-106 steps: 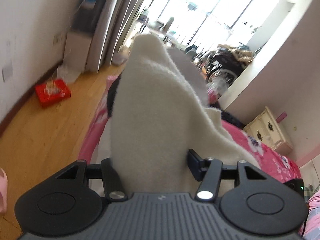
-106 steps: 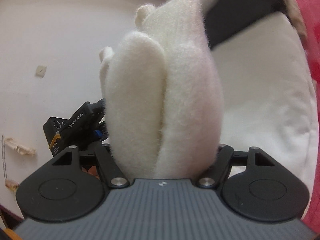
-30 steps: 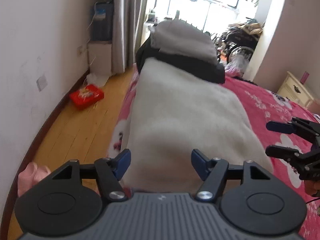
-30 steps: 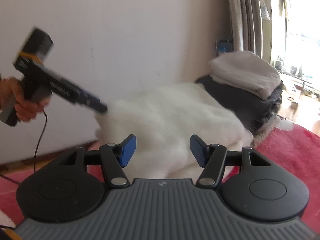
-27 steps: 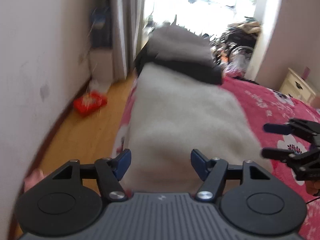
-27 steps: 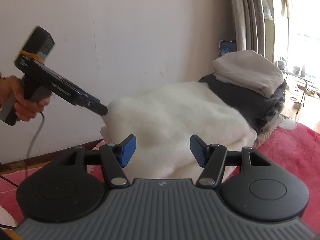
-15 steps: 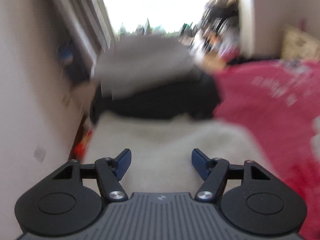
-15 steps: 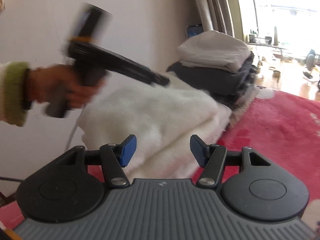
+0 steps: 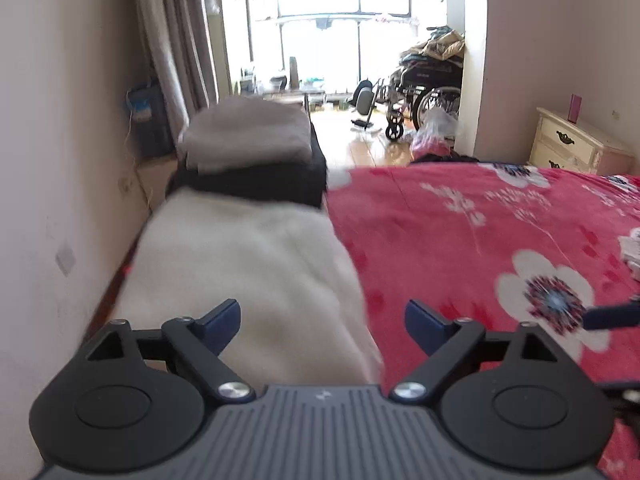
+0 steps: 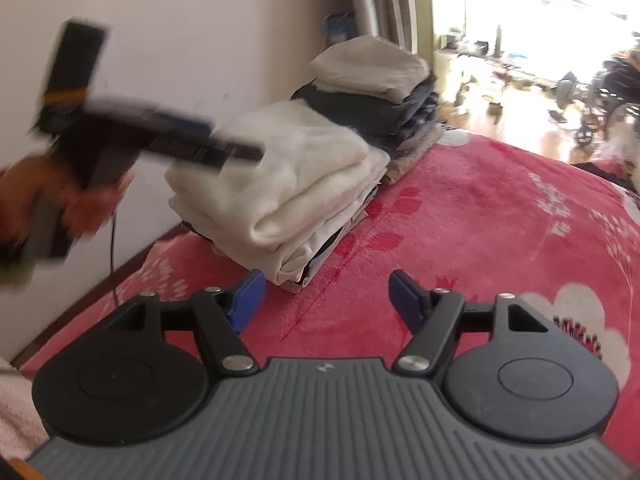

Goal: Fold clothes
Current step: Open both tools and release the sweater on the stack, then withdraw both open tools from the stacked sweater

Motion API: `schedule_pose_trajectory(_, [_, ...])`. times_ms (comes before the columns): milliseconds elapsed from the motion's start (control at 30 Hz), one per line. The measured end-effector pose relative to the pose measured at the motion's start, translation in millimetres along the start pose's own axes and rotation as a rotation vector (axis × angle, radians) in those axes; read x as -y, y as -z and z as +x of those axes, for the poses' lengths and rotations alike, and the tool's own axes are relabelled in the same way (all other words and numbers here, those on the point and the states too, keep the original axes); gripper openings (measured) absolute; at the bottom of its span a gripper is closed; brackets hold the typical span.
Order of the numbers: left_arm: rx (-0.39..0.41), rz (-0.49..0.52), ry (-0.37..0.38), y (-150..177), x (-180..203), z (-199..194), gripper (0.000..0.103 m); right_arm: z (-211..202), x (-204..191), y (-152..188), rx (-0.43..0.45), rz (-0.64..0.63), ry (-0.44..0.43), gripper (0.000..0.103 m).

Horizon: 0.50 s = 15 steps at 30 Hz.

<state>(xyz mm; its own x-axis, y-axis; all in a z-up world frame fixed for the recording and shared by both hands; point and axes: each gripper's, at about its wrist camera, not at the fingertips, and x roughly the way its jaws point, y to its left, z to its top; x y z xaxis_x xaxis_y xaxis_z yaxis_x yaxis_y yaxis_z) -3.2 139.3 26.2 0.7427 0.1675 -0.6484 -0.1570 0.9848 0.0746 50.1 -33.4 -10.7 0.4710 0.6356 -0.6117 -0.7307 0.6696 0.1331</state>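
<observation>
A folded white fluffy garment [image 9: 248,272] lies on top of a pile at the left edge of the red flowered bedspread [image 9: 480,240], beside the wall. Behind it stands a second pile of folded clothes [image 9: 248,136], grey over black. My left gripper [image 9: 322,314] hovers over the near end of the white garment [image 10: 288,168]; its jaws are opening and the pads press on nothing. A hand holds the left gripper [image 10: 224,152] just above that garment in the right wrist view. My right gripper [image 10: 326,292] is over bare bedspread [image 10: 500,220], jaws opening, nothing between them.
A white wall [image 9: 60,140] runs close along the left of the bed. Beyond the bed's far end are a wooden floor [image 9: 360,140], curtains [image 9: 176,40], a wheelchair [image 9: 428,92] and a bright window. A cream nightstand [image 9: 576,148] stands at the right.
Both grippers let go of the white garment, which now lies folded on the pile. They have drawn back from it with wider jaws, and the left view has swung right over the bed.
</observation>
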Motion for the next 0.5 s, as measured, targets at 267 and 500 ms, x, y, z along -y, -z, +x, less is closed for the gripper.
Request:
schedule_pose_trajectory(267, [-0.055, -0.068, -0.105, 49, 11, -18, 0.093, -2, -36, 35, -0.085, 0.072, 0.091, 0.074])
schedule_pose_trajectory(500, [-0.031, -0.149, -0.179, 56, -1, -31, 0.094, -19, -54, 35, -0.069, 0.173, 0.219, 0.08])
